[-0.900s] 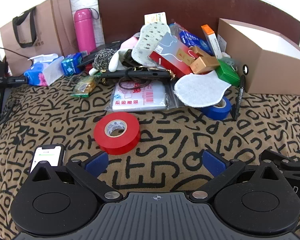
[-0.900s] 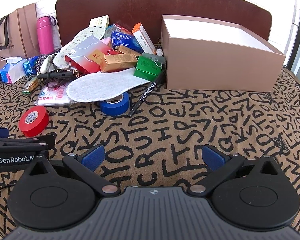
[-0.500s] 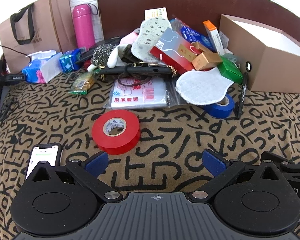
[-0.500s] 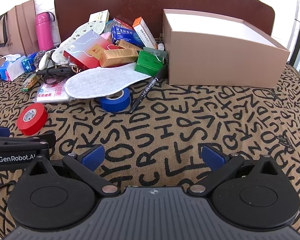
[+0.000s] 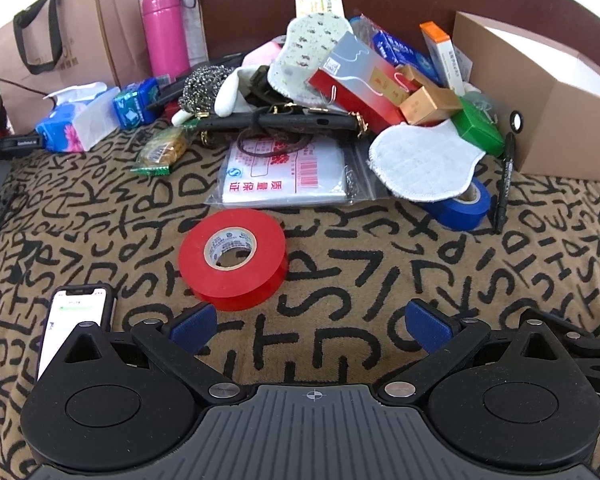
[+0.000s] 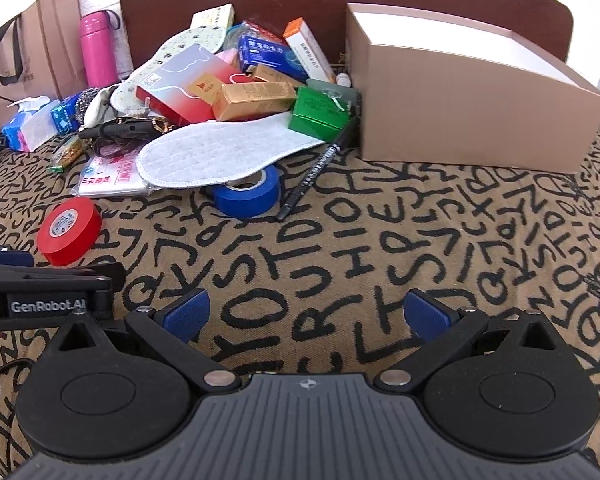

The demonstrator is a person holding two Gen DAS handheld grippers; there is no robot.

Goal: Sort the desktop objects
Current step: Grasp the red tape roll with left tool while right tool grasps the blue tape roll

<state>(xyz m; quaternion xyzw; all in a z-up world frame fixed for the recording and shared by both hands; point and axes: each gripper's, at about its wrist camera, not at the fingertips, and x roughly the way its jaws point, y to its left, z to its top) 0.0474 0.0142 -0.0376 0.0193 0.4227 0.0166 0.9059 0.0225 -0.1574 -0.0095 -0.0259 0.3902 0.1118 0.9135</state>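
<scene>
The red tape roll (image 5: 233,258) lies flat on the bench (image 5: 340,280), hole up, all by itself in front of the big pile. From my left claw (image 5: 312,326) it sits at about 11 o'clock, very near, just past my left blue pad (image 5: 194,326). It is round, so it has no long side; I can pinch it from any way.

My left claw is wide apart and holds nothing. My right claw (image 6: 306,316) is wide apart too, with nothing in it. From my right claw the red tape roll (image 6: 69,230) is far off at 10 o'clock, so I think my left claw should get it.

The blue tape roll (image 5: 460,208) is at 1 o'clock from my left claw, tucked partly under the white insole (image 5: 424,164). A black pen (image 5: 504,184) lies just beside it, long way pointing at 12 o'clock. Past it, at 2 o'clock, stands the brown box (image 5: 564,120). I guess things go in there.
</scene>
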